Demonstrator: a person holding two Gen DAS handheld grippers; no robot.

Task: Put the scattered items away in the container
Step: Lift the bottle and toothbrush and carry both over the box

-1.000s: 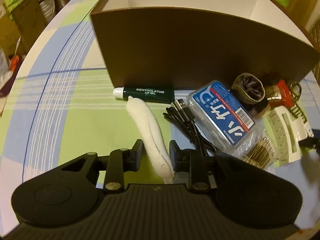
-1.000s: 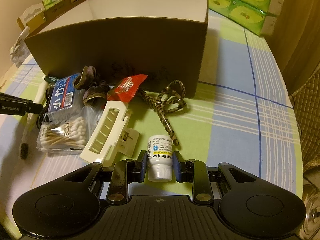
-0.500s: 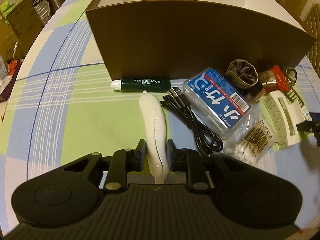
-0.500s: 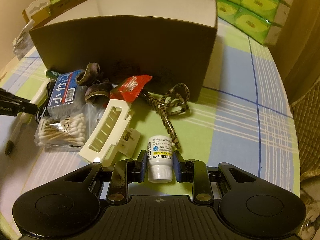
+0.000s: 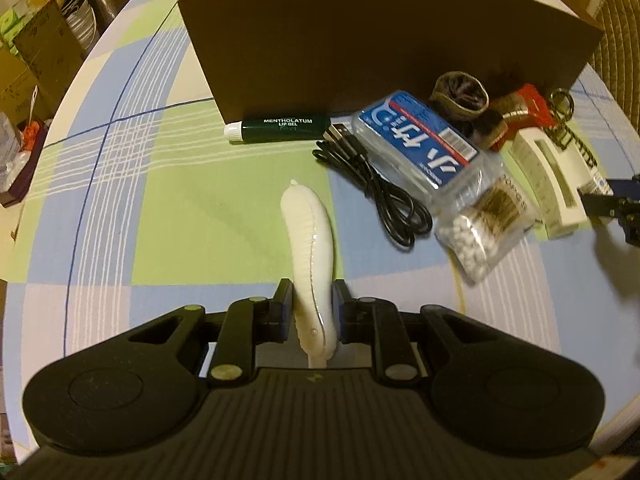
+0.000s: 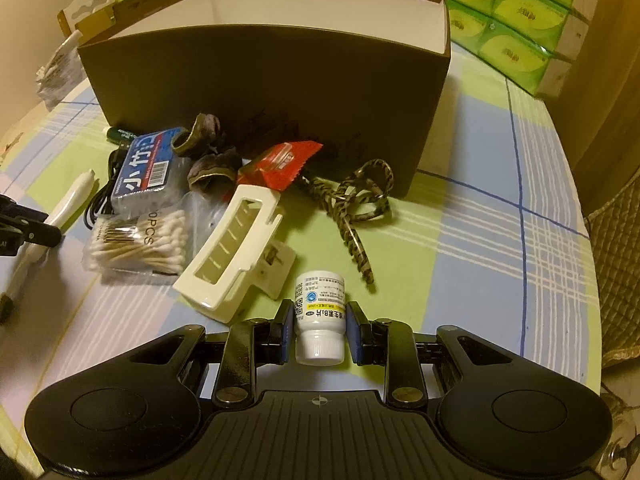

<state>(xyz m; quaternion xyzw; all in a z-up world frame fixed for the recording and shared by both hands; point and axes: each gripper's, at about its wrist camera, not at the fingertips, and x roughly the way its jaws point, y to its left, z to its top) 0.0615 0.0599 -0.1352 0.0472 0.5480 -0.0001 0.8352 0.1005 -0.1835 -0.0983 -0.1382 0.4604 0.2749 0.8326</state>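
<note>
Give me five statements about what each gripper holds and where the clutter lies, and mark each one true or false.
1. The left gripper is shut on the white toothbrush. True.
2. The right gripper holds the green lip gel tube. False: it grips a small white pill bottle; the lip gel tube lies on the tablecloth against the brown box.
3. The bag of cotton swabs lies beside the white hair claw clip. True.
4. The black USB cable is already inside the box. False: it lies coiled on the tablecloth in front of the box.
5. The red packet rests beside the pill bottle. False: it lies near the box wall, apart from the bottle.
</note>
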